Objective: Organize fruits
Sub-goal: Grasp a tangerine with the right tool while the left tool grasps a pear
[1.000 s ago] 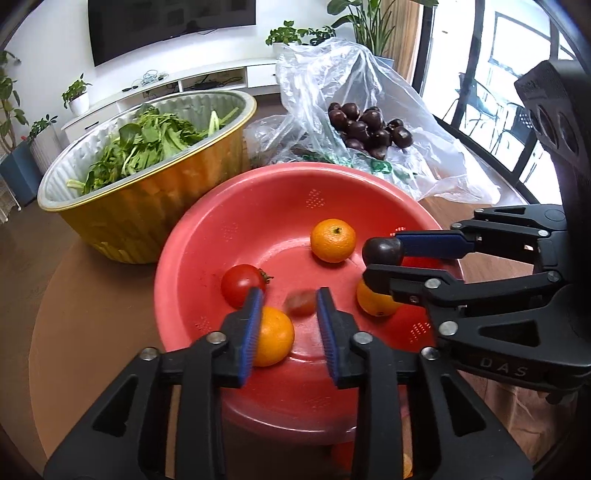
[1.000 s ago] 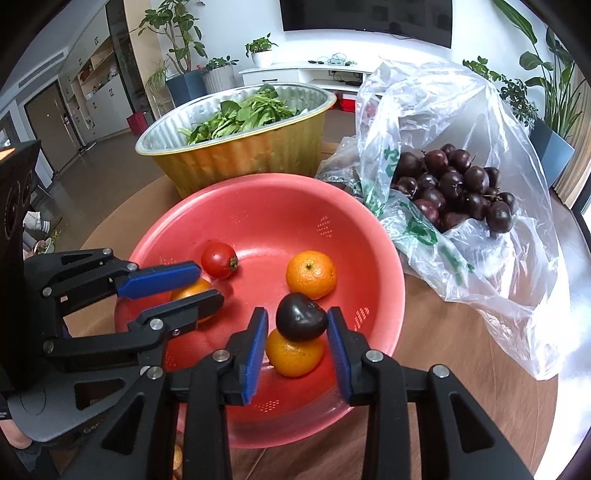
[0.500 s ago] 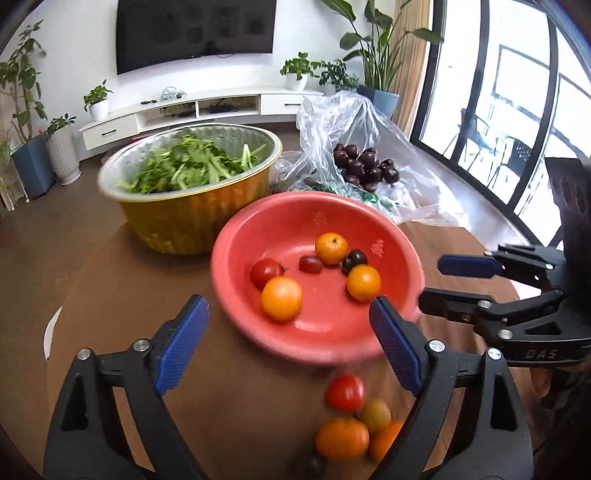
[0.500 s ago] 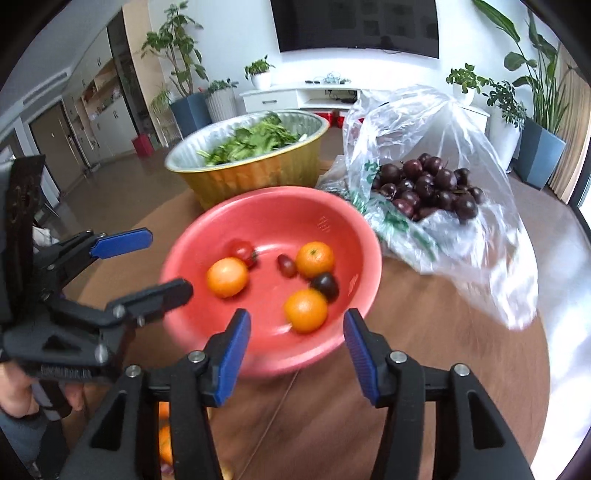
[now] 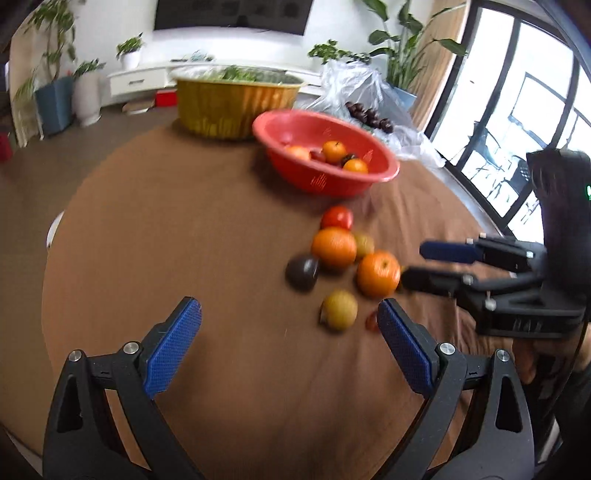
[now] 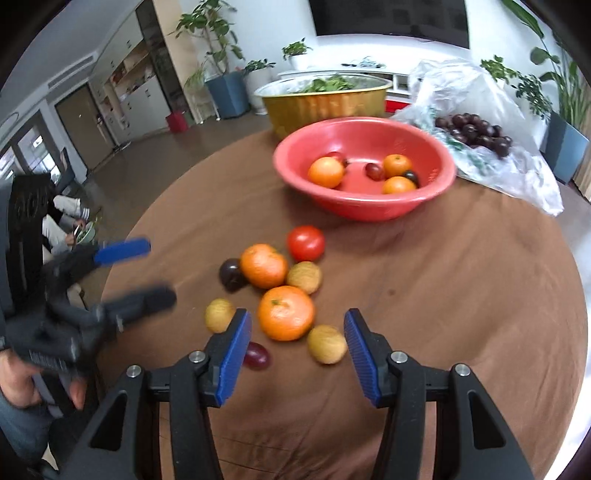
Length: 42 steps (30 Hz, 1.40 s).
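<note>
Blue-padded left gripper (image 5: 288, 332): jaws just opened wide, nothing between them.
Blue-padded right gripper (image 6: 297, 341): jaws apart, empty.
Loose round orange tangerine (image 6: 286, 312): just ahead of right gripper.
Red plastic colander bowl (image 6: 364, 208): farther ahead, holding fruit.

a white wall (image 5: 110, 40) carries a dark television (image 5: 232, 14) above a low white media cabinet (image 5: 136, 79). potted plants stand along it: leafy ones in a blue-grey planter (image 5: 53, 103) and a white pot (image 5: 86, 99), a small one on the cabinet (image 5: 129, 55). tall black-framed windows (image 5: 509, 110) let in bright daylight beside a beige curtain (image 5: 432, 74). the floor (image 6: 155, 155) is glossy brown. in the right wrist view, pale built-in cupboards (image 6: 136, 88) and a brown door (image 6: 81, 125) line the far side, with a small red bin (image 6: 177, 122) nearby.
</note>
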### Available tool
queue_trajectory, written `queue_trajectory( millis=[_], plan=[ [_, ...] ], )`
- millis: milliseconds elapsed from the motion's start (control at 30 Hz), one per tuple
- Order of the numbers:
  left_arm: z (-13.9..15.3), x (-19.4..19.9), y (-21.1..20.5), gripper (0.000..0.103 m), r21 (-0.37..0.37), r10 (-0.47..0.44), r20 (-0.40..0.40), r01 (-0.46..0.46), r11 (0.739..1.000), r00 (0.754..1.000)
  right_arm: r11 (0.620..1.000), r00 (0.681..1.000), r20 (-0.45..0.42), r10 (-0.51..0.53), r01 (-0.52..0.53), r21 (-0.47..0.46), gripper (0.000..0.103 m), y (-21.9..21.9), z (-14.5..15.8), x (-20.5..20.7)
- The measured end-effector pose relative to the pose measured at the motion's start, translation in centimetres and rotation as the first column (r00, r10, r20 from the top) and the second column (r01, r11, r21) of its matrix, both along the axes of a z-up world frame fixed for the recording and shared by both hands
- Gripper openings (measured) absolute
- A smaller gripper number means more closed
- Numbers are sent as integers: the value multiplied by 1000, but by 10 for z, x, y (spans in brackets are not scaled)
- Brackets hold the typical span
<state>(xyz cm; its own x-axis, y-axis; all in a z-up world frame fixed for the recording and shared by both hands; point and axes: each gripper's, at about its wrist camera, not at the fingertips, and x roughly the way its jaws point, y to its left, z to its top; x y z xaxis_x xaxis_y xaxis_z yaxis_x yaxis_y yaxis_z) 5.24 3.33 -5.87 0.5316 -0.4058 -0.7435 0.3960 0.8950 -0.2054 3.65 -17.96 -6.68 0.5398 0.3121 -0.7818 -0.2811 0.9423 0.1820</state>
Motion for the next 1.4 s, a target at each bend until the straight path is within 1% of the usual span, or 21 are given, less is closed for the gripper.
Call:
queue_trajectory(
  millis=[67,167,400,467,533,567,600,700,767,867,933,1000,1067,1100,1133,1167,1233,1333,1367,1400],
  plan=[
    [-2,-8,5,97,0,11,0,-11,1000,1000,999,1000,-14,18,-19,-30,56,8,-1,5],
    [0,-9,9,97,8,35,11,-36,999,999,997,999,-38,30,-33,-69,56,15,-7,12],
    [0,-11,8,97,32,26,15,-27,999,1000,986,995,-96,38,-53,-161,55,26,-19,26],
    [0,-8,6,97,31,23,12,-23,999,1000,982,993,-108,47,-66,-180,53,29,-21,30],
    [-1,-7,5,97,35,14,8,-14,999,1000,978,991,-121,58,-81,-192,47,32,-23,34],
    [-2,-5,3,97,41,8,3,-8,999,1000,976,990,-125,66,-90,-199,45,33,-23,34],
    [-3,-5,1,97,47,0,0,0,999,1000,975,989,-130,74,-99,-201,43,34,-23,34],
    [-6,-1,-7,97,69,-22,-9,23,997,1000,974,988,-130,82,-107,-202,42,33,-23,32],
    [-7,2,-14,97,86,-45,-10,46,995,999,978,988,-132,80,-103,-180,42,30,-21,29],
    [-9,7,-24,97,114,-72,-11,73,991,997,987,992,-111,60,-76,-141,42,21,-12,22],
    [-10,11,-31,96,119,-91,-14,92,989,996,993,995,-92,39,-49,-110,42,12,-5,16],
    [-12,15,-38,90,133,-111,-27,114,985,993,997,997,-76,19,-25,-79,42,3,1,12],
    [-16,18,-44,73,141,-130,-45,135,981,990,999,998,-60,4,-7,-52,42,-4,7,6],
    [-18,19,-46,69,143,-138,-54,145,979,989,999,999,-53,0,-2,-42,42,-7,9,3],
    [-20,20,-49,63,148,-144,-62,151,977,988,999,999,-46,-5,4,-35,42,-9,11,0],
    [-22,20,-52,61,153,-149,-67,158,976,987,1000,999,-40,-10,9,-29,42,-12,13,-3],
    [-26,21,-57,60,157,-155,-76,165,974,985,1000,999,-32,-17,16,-18,42,-12,16,-4],
    [-29,23,-61,49,161,-162,-86,174,971,983,1000,999,-27,-22,22,-7,42,-15,17,-6],
    [-30,24,-62,42,165,-166,-91,179,970,982,1000,999,-27,-23,23,-3,42,-15,18,-5],
    [-31,25,-63,41,167,-170,-94,184,969,981,1000,999,-28,-23,23,1,42,-15,17,-6]
  ],
)
